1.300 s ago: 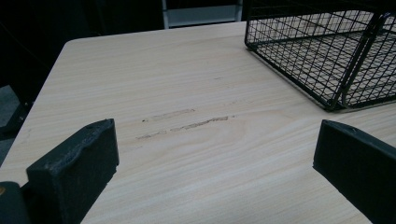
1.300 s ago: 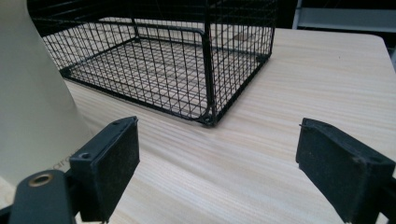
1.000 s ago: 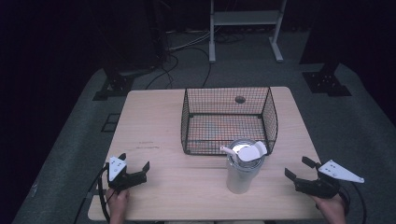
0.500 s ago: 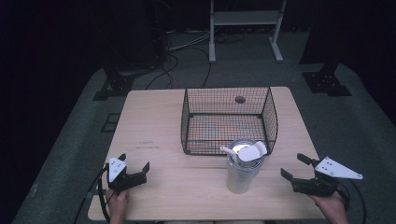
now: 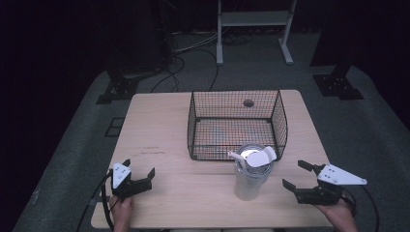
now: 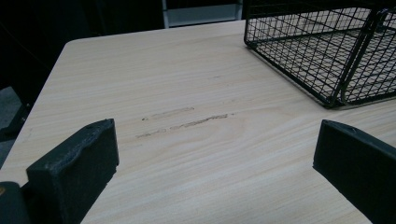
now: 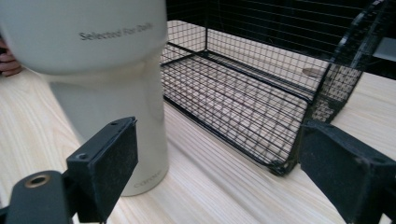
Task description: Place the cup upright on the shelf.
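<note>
A tall pale tumbler (image 5: 251, 175) with a lid and white straw stands upright on the table, just in front of a black wire basket (image 5: 236, 124). My right gripper (image 5: 298, 175) is open, a short way to the tumbler's right, jaws pointing toward it. In the right gripper view the tumbler (image 7: 112, 84) rises close behind the left jaw, with the basket (image 7: 261, 88) beyond. My left gripper (image 5: 139, 171) rests open near the front left of the table, nothing between its jaws. The left gripper view catches the basket's corner (image 6: 327, 51) at upper right.
The light wooden table (image 5: 159, 130) has a faint scuff mark (image 6: 187, 121) ahead of the left gripper. A small round hole (image 5: 248, 103) sits in the tabletop behind the basket. Dark floor, cables and stand legs surround the table.
My right gripper has shifted a little left toward the tumbler. The left gripper, the tumbler and the basket have stayed put.
</note>
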{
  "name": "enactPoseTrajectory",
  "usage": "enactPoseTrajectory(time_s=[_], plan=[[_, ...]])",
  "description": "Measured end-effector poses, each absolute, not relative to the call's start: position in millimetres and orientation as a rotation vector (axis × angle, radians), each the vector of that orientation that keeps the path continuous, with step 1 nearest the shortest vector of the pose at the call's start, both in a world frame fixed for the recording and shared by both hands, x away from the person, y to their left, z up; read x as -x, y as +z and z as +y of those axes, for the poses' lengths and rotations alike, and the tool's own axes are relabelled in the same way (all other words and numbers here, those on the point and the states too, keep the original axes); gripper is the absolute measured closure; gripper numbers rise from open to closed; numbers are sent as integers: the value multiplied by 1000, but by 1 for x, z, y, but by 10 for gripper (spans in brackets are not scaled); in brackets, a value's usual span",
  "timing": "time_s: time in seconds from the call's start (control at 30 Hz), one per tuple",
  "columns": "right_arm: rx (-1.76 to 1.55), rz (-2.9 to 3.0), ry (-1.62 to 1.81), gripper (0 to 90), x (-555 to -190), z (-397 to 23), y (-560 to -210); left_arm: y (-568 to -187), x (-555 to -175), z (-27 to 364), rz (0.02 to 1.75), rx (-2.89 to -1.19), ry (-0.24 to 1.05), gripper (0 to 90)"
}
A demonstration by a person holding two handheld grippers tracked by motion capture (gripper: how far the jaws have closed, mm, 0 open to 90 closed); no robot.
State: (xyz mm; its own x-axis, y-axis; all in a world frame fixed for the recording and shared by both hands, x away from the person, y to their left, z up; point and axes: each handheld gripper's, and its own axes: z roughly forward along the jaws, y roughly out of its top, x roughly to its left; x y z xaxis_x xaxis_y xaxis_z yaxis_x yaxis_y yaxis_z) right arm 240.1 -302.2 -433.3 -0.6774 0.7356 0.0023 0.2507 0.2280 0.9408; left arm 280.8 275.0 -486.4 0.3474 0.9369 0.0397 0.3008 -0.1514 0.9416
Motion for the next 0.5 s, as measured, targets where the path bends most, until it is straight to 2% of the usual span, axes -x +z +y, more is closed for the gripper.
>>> enactPoseTrajectory(time_s=[0.5], plan=[[-829, 2141, 1461, 95, -240, -283, -428, -486, -281, 275, 1123, -1662, 840, 0]])
